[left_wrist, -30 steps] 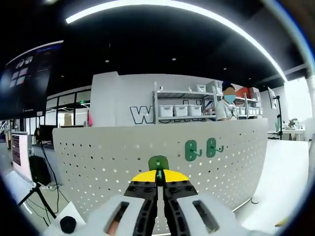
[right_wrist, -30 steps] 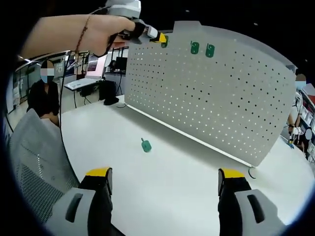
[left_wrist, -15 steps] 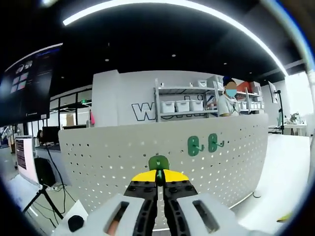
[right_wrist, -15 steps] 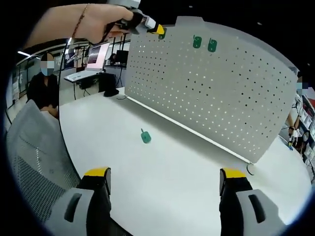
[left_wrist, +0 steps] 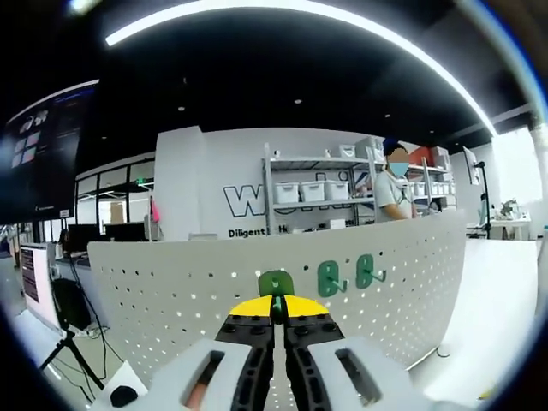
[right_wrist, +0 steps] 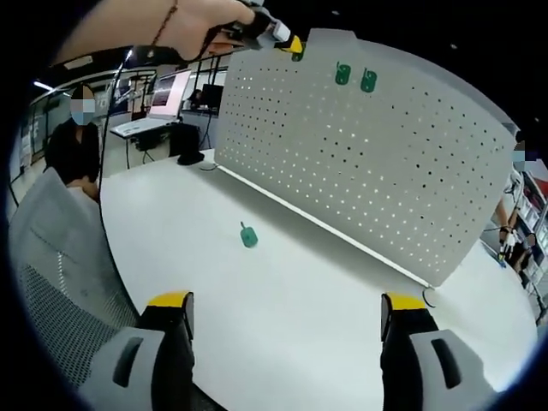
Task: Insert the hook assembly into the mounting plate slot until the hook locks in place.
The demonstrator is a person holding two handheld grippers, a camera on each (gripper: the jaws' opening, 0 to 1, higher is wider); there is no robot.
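Observation:
In the left gripper view my left gripper (left_wrist: 276,308) is shut on a green hook (left_wrist: 276,283), held against the upper part of the white perforated mounting plate (left_wrist: 171,291). Two more green hooks (left_wrist: 347,275) hang on the plate to its right. In the right gripper view the left gripper (right_wrist: 287,40) shows in a person's hand at the plate's (right_wrist: 377,171) top edge, left of the two mounted hooks (right_wrist: 355,77). A loose green hook (right_wrist: 248,235) lies on the white table (right_wrist: 291,308). My right gripper (right_wrist: 287,312) stands open above the table with nothing between its jaws.
A grey mesh chair back (right_wrist: 60,282) stands at the table's left edge. A seated person (right_wrist: 77,145) is beyond it. Behind the plate are shelves with white bins (left_wrist: 312,190) and a standing person (left_wrist: 394,184). A black tripod (left_wrist: 73,364) stands at lower left.
The left gripper with its hook has shifted right along the plate's top edge, closer to the two mounted hooks. The right gripper stays open and both cameras have shifted slightly.

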